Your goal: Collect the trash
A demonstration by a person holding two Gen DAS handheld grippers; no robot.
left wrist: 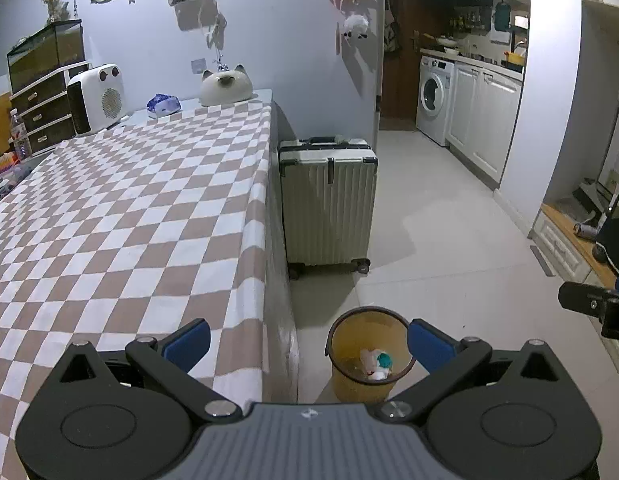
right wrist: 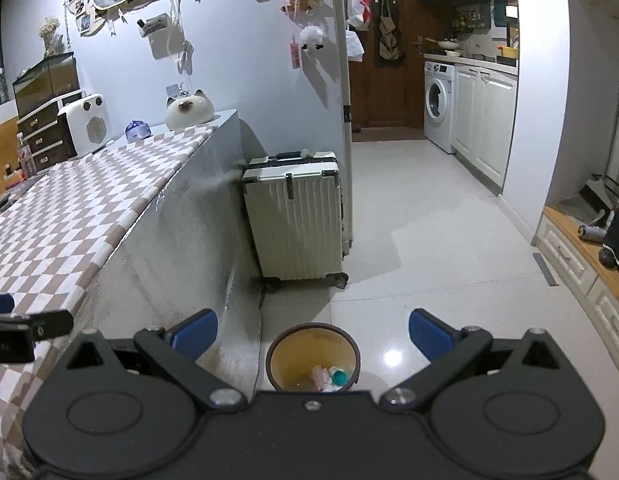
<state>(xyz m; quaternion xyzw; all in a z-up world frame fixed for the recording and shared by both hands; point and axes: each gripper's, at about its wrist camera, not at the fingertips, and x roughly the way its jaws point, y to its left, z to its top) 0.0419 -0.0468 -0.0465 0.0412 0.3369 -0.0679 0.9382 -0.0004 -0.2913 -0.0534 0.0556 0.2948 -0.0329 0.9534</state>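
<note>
Trash (right wrist: 327, 378) already in bin (right wrist: 312, 336); our left gripper (left wrist: 308, 340) and right gripper (right wrist: 313, 334) spread, empty; table (left wrist: 129, 200) looks cleared

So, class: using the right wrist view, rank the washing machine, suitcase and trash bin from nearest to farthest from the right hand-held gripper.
1. Trash bin, on the floor just ahead of the right hand-held gripper.
2. Suitcase, upright beside the counter.
3. Washing machine, far right, in the kitchen.

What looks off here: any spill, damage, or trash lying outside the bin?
Nothing stands out. The trash sits inside the bin, which stands upright on the floor beside the table; none shows on the floor. Both the left gripper and right gripper are open and empty.
</note>
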